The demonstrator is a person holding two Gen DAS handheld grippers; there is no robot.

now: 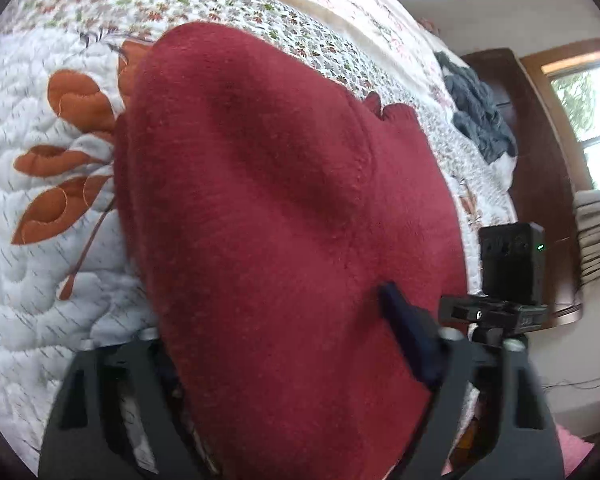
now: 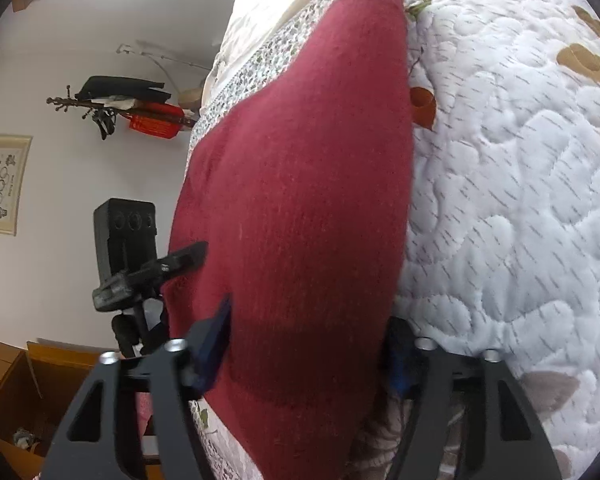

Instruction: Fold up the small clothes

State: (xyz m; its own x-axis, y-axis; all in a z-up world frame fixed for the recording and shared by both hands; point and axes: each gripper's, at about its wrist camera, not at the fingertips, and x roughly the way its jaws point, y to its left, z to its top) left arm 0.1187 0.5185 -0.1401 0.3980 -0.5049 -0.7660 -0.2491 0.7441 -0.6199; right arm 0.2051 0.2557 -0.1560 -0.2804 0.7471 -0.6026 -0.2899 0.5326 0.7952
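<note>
- White quilted bedspread (image 1: 32, 312) fills the space under both of your grippers, its stitching puffed into soft scalloped lobes, with rust-orange leaf appliqués (image 1: 66, 200) sewn flat onto it and a band of small floral print (image 1: 260, 4) further up the bed.
- Your red sweater (image 1: 276, 208) is a fuzzy, felted knit; it hangs in front of the left wrist camera as a broad rounded sheet above the quilt, with one soft crease running down it.
- Your left gripper (image 1: 300, 360) has the sweater's near edge passing between its black fingers; one dark blue pad (image 1: 400, 320) presses against the cloth on the right, the other finger is hidden behind the fabric. It looks clamped on the knit.
- From the right wrist view the same sweater (image 2: 308, 200) tapers away to a ribbed cuff or hem at the top, lying along the edge of the bed.
- Your right gripper (image 2: 304, 344) straddles the cloth too: a blue pad (image 2: 214, 344) sits on the left face, the other pad peeks out at the right edge, so it also appears closed on the knit.
- A crumpled grey-blue garment (image 1: 480, 116) lies well apart, near the far edge of the bed by the dark wooden frame (image 1: 540, 184).
- White wall (image 2: 60, 60) behind carries a framed print (image 2: 4, 184).
</note>
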